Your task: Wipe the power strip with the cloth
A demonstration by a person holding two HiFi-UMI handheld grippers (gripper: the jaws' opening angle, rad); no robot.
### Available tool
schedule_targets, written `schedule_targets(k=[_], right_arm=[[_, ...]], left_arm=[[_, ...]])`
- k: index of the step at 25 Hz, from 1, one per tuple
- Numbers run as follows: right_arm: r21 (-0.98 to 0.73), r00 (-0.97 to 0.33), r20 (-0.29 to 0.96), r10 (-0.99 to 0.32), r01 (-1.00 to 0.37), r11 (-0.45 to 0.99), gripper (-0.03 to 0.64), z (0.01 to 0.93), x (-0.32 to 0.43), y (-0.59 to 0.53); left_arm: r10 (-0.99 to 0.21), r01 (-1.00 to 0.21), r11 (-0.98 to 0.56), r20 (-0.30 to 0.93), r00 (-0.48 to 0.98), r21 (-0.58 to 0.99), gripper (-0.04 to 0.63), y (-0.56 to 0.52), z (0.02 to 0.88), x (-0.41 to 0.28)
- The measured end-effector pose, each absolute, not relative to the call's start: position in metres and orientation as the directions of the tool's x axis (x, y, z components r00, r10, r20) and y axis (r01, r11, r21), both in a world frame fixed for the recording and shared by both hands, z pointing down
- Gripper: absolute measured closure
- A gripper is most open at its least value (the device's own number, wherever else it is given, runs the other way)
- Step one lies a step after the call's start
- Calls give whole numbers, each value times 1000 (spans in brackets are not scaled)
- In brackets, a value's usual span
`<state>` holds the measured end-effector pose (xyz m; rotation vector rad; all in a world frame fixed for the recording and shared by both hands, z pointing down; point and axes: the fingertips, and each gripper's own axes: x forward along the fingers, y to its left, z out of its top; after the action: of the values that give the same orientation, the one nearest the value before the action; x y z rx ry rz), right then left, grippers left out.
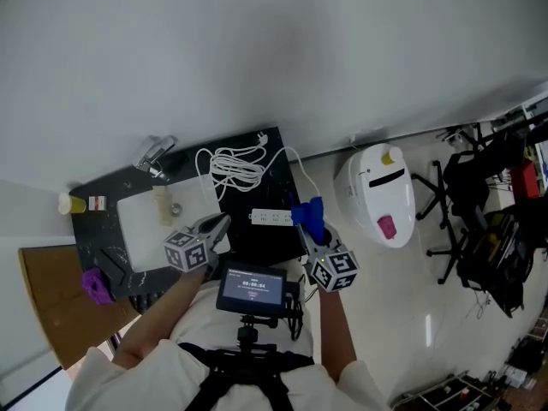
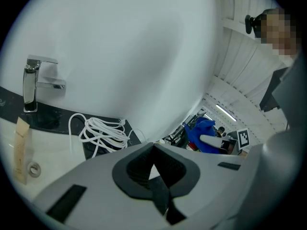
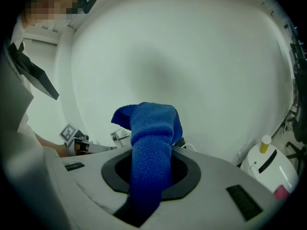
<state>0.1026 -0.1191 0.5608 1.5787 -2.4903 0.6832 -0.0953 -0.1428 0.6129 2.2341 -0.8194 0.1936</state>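
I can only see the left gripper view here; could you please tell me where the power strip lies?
Observer: The head view shows the white power strip lying flat on the dark countertop, on the person's side of the coiled white cable.
Operator: Thank you. Is the blue cloth held firmly?
Observer: Yes. The right gripper view shows the right gripper shut on the blue cloth, which sticks out past its jaws.
Operator: Is it on the strip?
Observer: In the head view the cloth is at the strip's right end; whether they touch cannot be told.
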Motion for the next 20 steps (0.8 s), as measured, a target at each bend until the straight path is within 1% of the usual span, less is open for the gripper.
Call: schedule_targets(k=[5, 9, 14, 20], right_arm=[[-290, -469, 376, -799, -879, 379, 525, 579, 107, -141], [-279, -481, 450, -752, -876, 394, 526, 607, 99, -155], [-300, -512, 544, -665, -859, 416, 526, 654, 76, -167], [-333, -546, 611, -573, -834, 439, 526, 698, 40, -165]], left_arm=[[-520, -630, -505, 374, 768, 590, 591, -158, 619, -86], [-518, -639, -494, 392, 761, 590, 591, -169, 623, -84], [-500, -648, -487, 421, 757, 586, 591, -179, 636, -87], [-465, -636, -506, 437, 770, 582, 591, -180, 643, -87]])
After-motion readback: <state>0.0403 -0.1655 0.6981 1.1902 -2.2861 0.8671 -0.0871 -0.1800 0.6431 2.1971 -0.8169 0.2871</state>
